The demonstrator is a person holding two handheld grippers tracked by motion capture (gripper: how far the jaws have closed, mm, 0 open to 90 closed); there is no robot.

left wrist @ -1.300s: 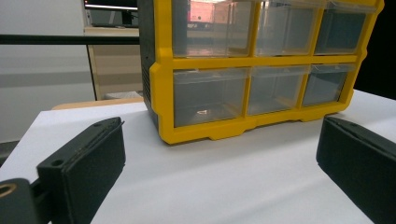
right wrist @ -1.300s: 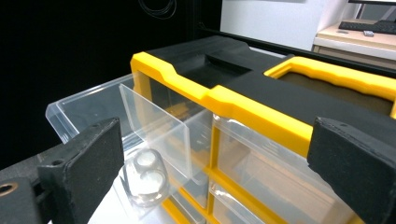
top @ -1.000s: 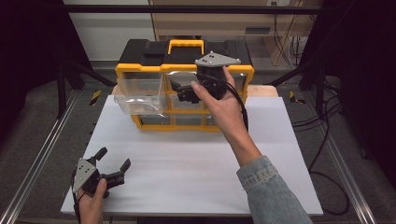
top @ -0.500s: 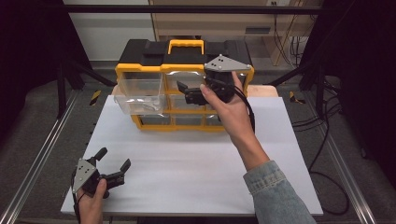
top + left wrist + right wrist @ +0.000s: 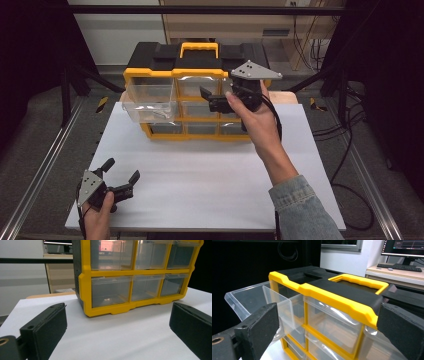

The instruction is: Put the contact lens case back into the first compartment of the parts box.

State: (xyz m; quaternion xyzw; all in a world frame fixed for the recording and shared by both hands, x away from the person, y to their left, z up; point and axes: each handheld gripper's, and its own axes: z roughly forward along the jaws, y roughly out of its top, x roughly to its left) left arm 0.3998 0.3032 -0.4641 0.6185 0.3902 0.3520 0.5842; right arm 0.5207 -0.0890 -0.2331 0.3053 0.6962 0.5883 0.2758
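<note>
The white table carries a yellow and black drawer cabinet at its far middle, front facing the person. The cabinet's yellow carry handle sits on the black top. The upper left clear drawer stands pulled out well past the yellow frame; the other drawers sit flush.

The right gripper is held raised in front of the cabinet's upper right drawers, pointing left across its face. Its jaws stand wide apart and grip nothing; whether a jaw tip brushes the frame cannot be told. In the right gripper view the yellow top edge and the pulled-out drawer lie between the two black jaws, at some distance.

The left gripper rests low at the table's near left corner, well apart from the cabinet, jaws spread wide and empty.

A broad bare stretch of table lies between the cabinet front and the near edge. Metal rails run along both table sides.
</note>
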